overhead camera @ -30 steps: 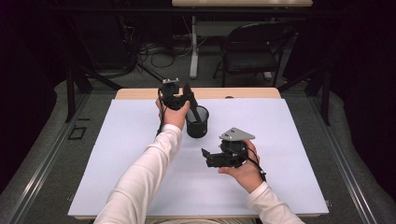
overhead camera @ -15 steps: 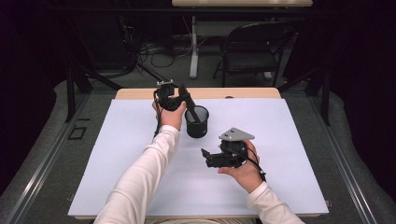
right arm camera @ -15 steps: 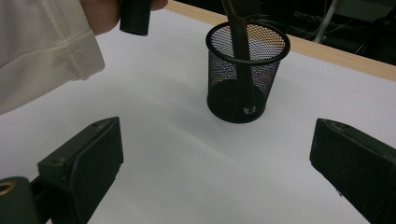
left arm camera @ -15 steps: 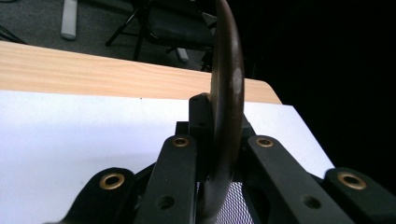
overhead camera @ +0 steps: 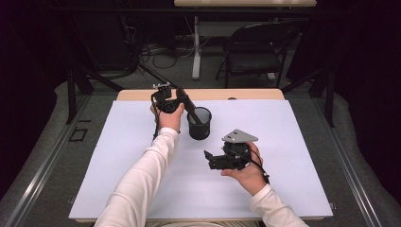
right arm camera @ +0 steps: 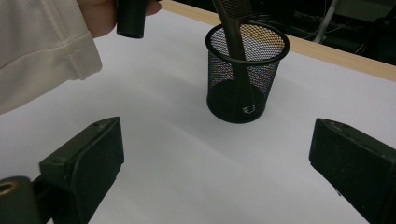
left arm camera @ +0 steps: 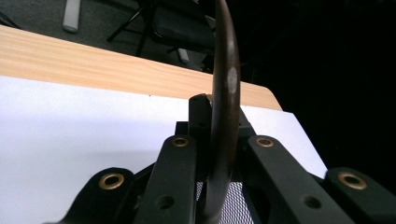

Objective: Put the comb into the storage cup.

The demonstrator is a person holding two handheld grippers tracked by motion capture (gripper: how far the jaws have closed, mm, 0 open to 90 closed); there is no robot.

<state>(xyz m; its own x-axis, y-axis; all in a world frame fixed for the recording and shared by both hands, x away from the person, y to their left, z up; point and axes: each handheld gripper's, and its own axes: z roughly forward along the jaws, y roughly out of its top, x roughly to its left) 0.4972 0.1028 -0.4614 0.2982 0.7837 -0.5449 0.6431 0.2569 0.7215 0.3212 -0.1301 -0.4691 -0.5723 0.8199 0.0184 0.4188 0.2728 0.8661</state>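
A black mesh cup stands upright on the white sheet near the table's far middle. A dark brown utensil handle leans out of the cup toward the left, its lower end inside. My left gripper is raised just left of the cup and shut on that handle. In front of the cup and to its right, my right gripper is held low over the sheet, open, with nothing between its fingers. It points at the cup.
The white sheet covers most of the table. A strip of bare wood shows along the far edge. A black chair and a table leg stand on the floor behind. A white sleeve lies at the cup's left.
My left gripper has drifted slightly left with the handle still in it. The right gripper has stayed where it was.
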